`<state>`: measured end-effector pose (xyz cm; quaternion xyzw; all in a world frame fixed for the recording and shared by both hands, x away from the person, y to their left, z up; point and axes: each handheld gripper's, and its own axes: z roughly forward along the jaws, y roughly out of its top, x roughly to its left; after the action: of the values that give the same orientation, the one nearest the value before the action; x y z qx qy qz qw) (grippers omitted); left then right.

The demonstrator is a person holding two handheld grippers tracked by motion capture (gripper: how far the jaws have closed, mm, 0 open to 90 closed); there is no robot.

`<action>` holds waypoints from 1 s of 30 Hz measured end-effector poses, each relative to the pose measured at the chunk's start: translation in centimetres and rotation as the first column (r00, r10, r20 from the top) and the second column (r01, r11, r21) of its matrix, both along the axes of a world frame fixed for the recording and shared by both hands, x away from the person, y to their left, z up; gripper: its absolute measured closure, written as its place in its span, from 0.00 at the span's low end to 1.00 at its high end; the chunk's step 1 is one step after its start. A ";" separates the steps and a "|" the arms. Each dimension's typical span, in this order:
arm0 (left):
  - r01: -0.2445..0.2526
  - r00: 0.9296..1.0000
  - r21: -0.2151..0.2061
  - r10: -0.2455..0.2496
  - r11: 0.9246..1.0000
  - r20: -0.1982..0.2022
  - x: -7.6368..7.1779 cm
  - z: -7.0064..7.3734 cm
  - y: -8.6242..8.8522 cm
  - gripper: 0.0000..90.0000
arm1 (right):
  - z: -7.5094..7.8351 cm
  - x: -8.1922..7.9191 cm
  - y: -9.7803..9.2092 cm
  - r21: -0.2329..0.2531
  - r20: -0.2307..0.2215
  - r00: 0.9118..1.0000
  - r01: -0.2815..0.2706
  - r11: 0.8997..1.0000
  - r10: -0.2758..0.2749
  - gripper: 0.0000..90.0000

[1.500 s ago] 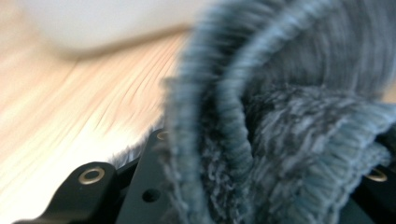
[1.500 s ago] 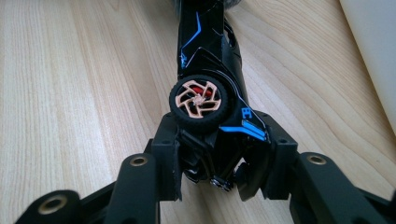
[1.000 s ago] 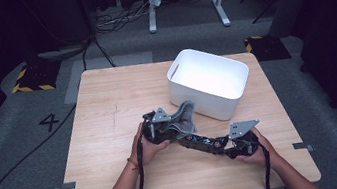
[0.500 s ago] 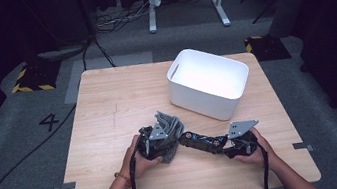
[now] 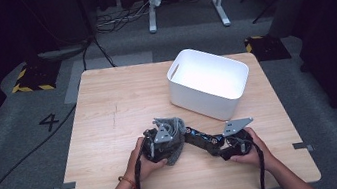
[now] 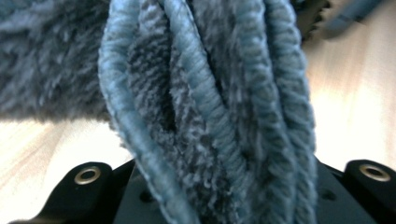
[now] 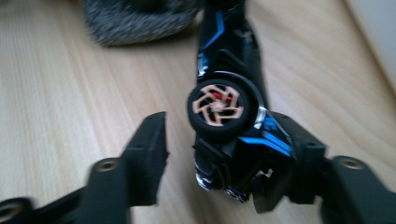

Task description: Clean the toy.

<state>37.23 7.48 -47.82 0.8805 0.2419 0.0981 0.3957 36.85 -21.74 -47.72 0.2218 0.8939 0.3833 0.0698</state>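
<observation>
My left hand-held gripper (image 5: 170,137) is clenched on a grey fluffy knitted cloth (image 5: 173,125), bunched and folded. In the left gripper view the thick ribbed folds of that cloth (image 6: 210,112) run straight down between the jaws, so the grip looks deep. The cloth sits on the light wooden table (image 5: 108,113) near its front edge, just left of centre.

My right hand-held gripper (image 5: 198,138) stands released around a black toy car with blue trim and pink-spoked wheels (image 5: 204,141). In the right gripper view the car (image 7: 233,126) lies on its side, leaning against one jaw while the other jaw stands apart from it, with a wheel (image 7: 219,108) facing up. The car's far end reaches close to the cloth.

The white rectangular plastic bin (image 5: 209,82) stands behind both, well apart from the cloth.

My worry is the car: if I close now, the jaws may land on the round wheel and slanted body, and it could twist or squirt out. The cloth's loose tail could also drag against the car as I lift, or catch on the bin's rim.
</observation>
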 end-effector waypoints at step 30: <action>0.114 0.991 -0.005 -0.113 0.994 0.067 -3.7 1.4 -0.5 0.84 | 0.4 -2.1 1.0 -0.028 -0.083 0.965 -0.253 0.967 0.250 0.44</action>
<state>33.52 7.00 -46.43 0.8874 0.1786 0.1036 0.4122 34.77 -20.79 -47.35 0.1201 0.9240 0.3628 -0.0104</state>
